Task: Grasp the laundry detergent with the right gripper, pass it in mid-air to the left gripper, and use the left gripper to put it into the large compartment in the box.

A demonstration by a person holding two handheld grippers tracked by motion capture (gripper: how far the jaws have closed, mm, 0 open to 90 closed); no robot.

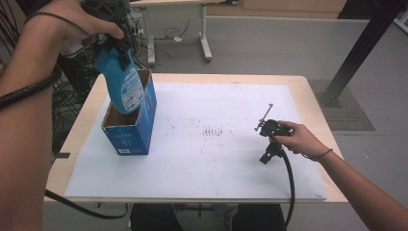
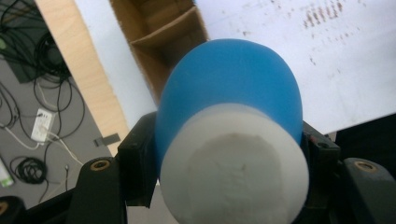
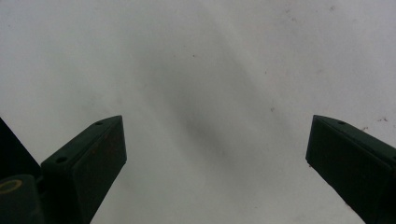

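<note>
A blue bottle [image 1: 121, 82] with a white cap hangs upright over the open blue cardboard box [image 1: 131, 126] at the table's left, its base at the box's mouth. My left gripper [image 1: 114, 42] is shut on the bottle's neck; in the left gripper view the white cap [image 2: 233, 163] and blue shoulder [image 2: 229, 79] sit between the jaws, with the box's brown divided inside [image 2: 163, 32] below. My right gripper [image 1: 269, 137] rests low over the white sheet [image 1: 207, 139] at the right, and in the right gripper view it [image 3: 215, 154] stands open with nothing between its fingers.
The white sheet covers most of the wooden table [image 1: 308, 86] and has brown smudges [image 1: 216, 131] near the middle. Cables [image 1: 290, 187] trail off the front edge. Tangled cords [image 1: 72, 72] lie on the floor at the left, and a black post [image 1: 361, 48] stands at the back right.
</note>
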